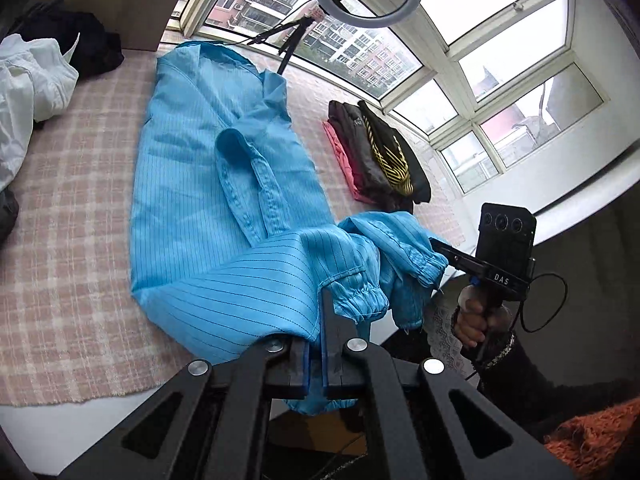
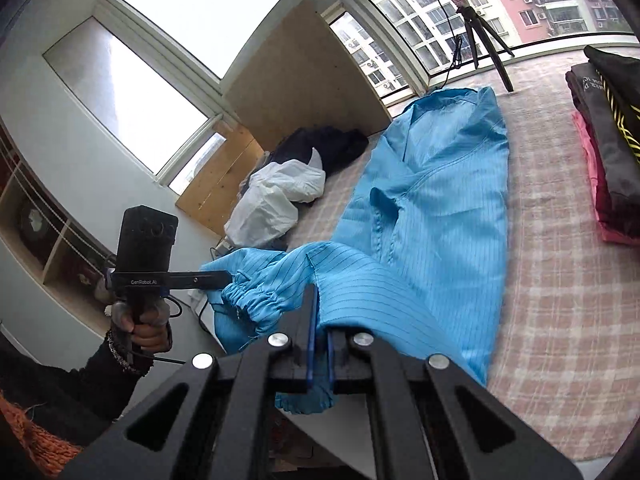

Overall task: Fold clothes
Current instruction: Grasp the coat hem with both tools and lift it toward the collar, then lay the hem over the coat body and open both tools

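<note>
Both grippers pinch the garment (image 1: 208,184) hem: left gripper (image 1: 316,320), right gripper (image 2: 316,320); the rest lies on the blanket (image 1: 80,184), left of the stack (image 1: 376,152); carry the hem toward the collar, level.

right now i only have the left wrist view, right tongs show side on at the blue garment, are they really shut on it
observer: Yes. The right wrist view shows the right tongs shut on the blue garment, with a bunch of fabric hanging below the pads.
operator: and my left tongs from that side
observer: The left tongs pinch the fabric just above a gathered elastic cuff.
operator: anything past the white clothes i cant see
observer: A shelf unit stands against the wall below the window.
</note>
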`<act>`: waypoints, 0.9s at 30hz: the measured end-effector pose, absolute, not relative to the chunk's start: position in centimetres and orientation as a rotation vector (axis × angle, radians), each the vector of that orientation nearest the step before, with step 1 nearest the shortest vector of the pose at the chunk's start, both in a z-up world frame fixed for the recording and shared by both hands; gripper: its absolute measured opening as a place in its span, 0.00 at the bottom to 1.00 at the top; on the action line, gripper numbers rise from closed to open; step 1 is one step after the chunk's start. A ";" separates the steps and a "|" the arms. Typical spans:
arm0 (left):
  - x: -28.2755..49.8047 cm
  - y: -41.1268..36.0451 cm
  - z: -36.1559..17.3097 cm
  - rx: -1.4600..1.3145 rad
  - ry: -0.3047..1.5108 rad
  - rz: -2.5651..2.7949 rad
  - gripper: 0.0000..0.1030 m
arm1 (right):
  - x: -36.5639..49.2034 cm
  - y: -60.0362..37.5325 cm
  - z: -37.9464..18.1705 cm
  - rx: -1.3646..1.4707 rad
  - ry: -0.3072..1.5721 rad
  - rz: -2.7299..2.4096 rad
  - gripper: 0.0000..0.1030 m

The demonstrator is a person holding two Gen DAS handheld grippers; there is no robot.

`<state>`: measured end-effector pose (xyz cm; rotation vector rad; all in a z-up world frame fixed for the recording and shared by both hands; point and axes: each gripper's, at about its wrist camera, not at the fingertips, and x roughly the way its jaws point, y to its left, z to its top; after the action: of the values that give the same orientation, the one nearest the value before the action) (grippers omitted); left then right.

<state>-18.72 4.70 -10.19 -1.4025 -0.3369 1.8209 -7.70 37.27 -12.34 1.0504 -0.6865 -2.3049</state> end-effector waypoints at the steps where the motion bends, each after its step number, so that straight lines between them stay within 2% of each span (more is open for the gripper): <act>1: -21.6 5.7 -11.3 -1.470 -0.336 1.844 0.12 | -10.7 37.6 -13.5 1.155 -0.660 -2.346 0.05; 4: -27.2 9.0 -13.9 -1.603 0.175 2.122 0.15 | -15.6 38.7 -15.4 1.423 -0.674 -2.382 0.07; 6: -28.3 8.0 -13.5 -1.586 0.043 1.993 0.17 | -15.3 39.3 -14.5 1.392 -0.697 -2.375 0.07; 7: -28.4 7.1 -12.8 -1.549 -0.050 1.912 0.25 | -14.6 39.4 -13.5 1.359 -0.680 -2.384 0.12; 8: -28.1 6.4 -11.9 -1.509 -0.065 1.890 0.29 | -13.9 39.4 -12.8 1.337 -0.674 -2.386 0.20; 9: -27.6 5.8 -11.0 -1.459 -0.022 1.901 0.34 | -13.1 39.5 -12.2 1.316 -0.683 -2.384 0.23; 11: -26.4 4.6 -9.8 -1.373 0.065 1.911 0.36 | -11.8 39.8 -11.5 1.280 -0.719 -2.388 0.38; 12: -26.1 4.1 -9.8 -1.369 0.074 1.889 0.37 | -11.2 40.1 -11.4 1.259 -0.737 -2.397 0.41; 17: -24.7 3.8 -11.9 -1.412 0.111 1.749 0.35 | -13.6 40.5 -13.3 1.316 -0.804 -2.351 0.41; 22: -25.6 8.8 -15.1 -1.426 0.143 1.656 0.35 | -18.8 39.8 -14.7 1.390 -0.770 -2.291 0.41; 25: -29.7 12.4 -13.8 -1.364 0.121 1.808 0.34 | -19.7 40.7 -13.4 1.336 -0.816 -2.274 0.41; 27: -31.6 12.4 -11.7 -1.333 0.040 1.864 0.34 | -18.4 41.5 -11.9 1.308 -0.762 -2.327 0.42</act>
<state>-31.59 12.38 -11.66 -1.3332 0.0403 1.8643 -18.43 41.48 -11.85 1.3082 -0.7617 -2.3268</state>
